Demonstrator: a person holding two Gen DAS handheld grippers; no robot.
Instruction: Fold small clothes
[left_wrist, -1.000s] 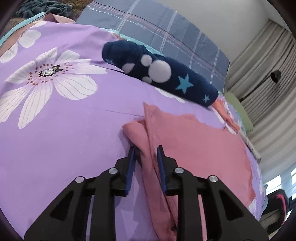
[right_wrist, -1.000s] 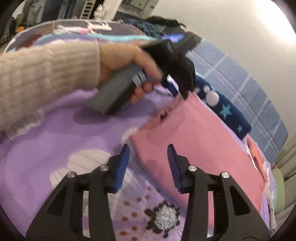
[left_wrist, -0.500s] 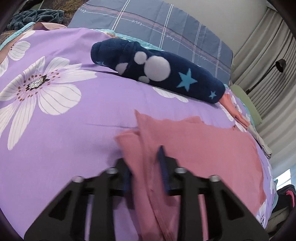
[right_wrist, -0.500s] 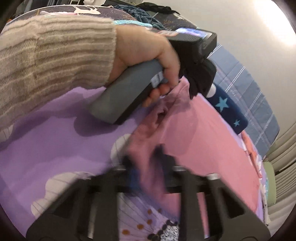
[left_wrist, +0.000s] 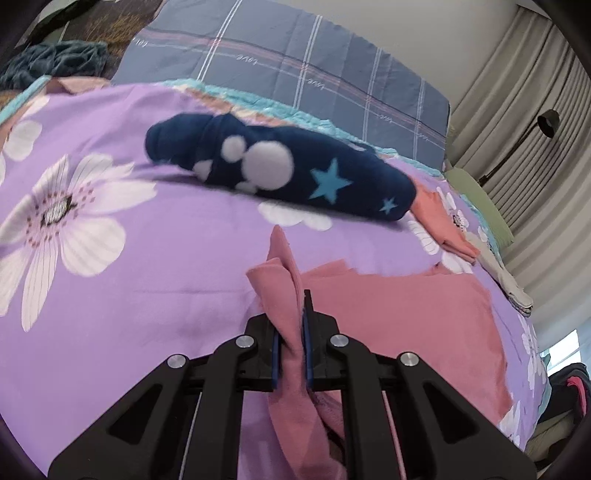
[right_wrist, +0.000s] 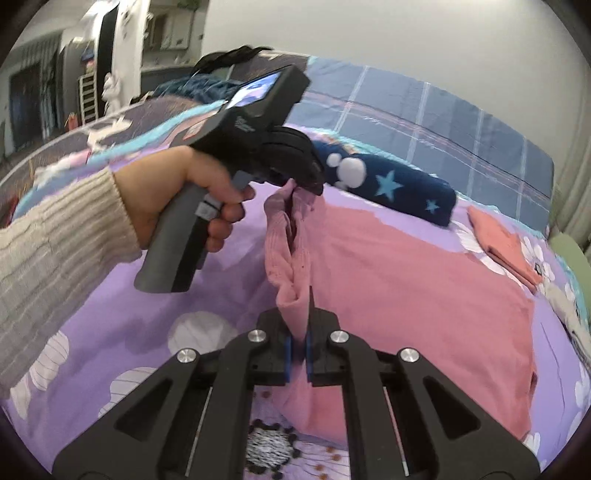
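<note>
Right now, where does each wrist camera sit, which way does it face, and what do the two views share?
Left wrist: rides the left gripper, facing across the purple floral bedspread to the blue plaid pillow; only its fingers show.
Right wrist: rides the right gripper, facing the same pillow; the left hand and beige knit sleeve show.
Shared: the pink knit garment, clamped by both, and the navy star-print roll.

The bed is viewed closely and low from each wrist, forward along the fingers, toward the plaid pillow (left_wrist: 295, 77); the navy roll (left_wrist: 280, 173) (right_wrist: 388, 184) and pink garment (left_wrist: 399, 306) (right_wrist: 399, 280) are shared.
</note>
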